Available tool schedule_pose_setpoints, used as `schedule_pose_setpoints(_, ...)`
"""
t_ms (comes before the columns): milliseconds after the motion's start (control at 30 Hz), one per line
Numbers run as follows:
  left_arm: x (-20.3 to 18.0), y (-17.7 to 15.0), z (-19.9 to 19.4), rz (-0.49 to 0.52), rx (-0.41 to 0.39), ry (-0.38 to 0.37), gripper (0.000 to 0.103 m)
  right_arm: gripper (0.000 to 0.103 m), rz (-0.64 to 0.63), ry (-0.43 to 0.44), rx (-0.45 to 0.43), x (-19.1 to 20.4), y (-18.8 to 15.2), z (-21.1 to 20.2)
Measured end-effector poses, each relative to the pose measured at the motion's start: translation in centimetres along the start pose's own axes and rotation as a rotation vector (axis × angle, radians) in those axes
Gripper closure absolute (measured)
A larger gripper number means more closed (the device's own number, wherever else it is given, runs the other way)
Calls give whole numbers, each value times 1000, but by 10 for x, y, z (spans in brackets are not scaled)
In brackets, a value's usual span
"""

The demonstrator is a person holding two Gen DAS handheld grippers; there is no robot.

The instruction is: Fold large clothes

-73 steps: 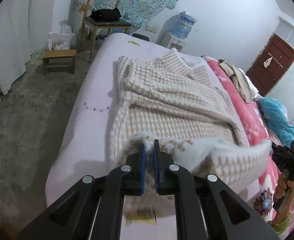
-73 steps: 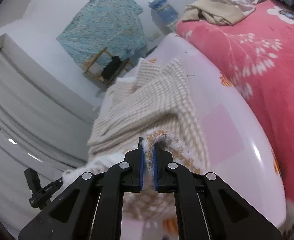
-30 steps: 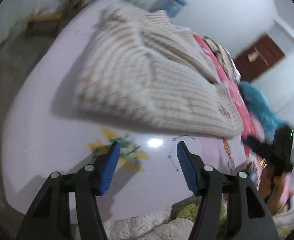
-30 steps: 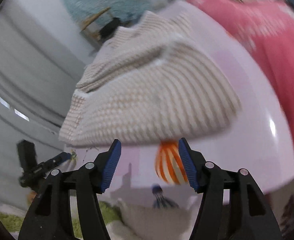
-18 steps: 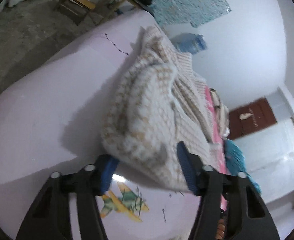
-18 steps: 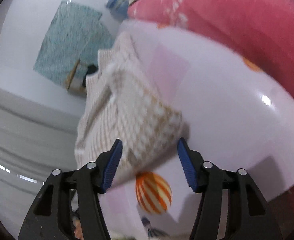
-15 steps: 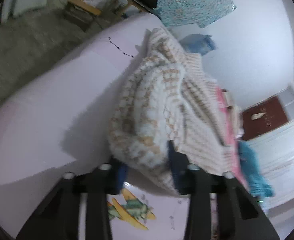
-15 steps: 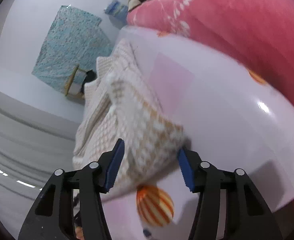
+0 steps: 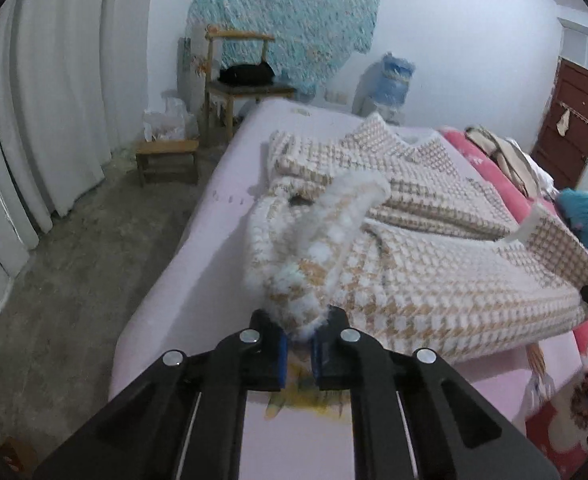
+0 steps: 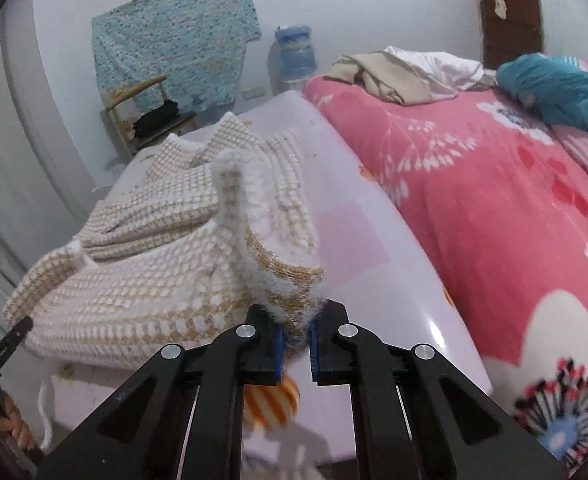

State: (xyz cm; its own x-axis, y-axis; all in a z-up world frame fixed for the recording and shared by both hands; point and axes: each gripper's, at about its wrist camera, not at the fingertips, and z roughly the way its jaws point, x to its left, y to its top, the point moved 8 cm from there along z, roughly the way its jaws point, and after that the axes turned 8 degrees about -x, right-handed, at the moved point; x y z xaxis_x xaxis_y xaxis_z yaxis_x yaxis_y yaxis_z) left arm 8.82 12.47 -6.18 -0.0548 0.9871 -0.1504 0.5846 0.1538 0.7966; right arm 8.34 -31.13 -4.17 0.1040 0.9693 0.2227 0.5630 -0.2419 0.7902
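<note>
1. Fuzzy knit, cream with a tan check: the sweater (image 9: 434, 276) lies partly folded on the near half of the lilac sheet (image 9: 229, 184), its collar toward the far wall.
2. My left gripper (image 9: 297, 354) is pinched tight on the near left corner of the hem, and my right gripper (image 10: 294, 344) is pinched just as tight on the near right corner. Both corners are lifted clear of the sheet.
3. I judge it soft and limp with some bulk. The cloth between my two holds sags, and a loose flap stands up above each grip instead of falling flat.
4. The hairy yarn should grip my blue pads well, so slipping is unlikely. It stretches, though, so pulling hard could drag the fold askew.
5. The doubled hem corners look like the right place to hold: thick and firm enough to carry the whole edge evenly.
6. The sheet looks smooth and slightly shiny, so I expect the knit to slide on it. The pink floral blanket (image 10: 514, 208) beside it looks plush.
</note>
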Motion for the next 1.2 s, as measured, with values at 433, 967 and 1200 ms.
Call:
schedule_pose_setpoints(433, 106, -21, -33, -236, 144, -11, 54, 47, 158, -11, 82, -62, -1, -22)
schedule_pose_setpoints(967, -21, 29, 92, 264, 195, -11, 78, 75, -154, 101, 249, 26, -2, 126)
schedule_pose_setpoints(1200, -17, 49, 80, 252, 92, -14, 95, 96, -184, 71, 107, 36, 22, 98)
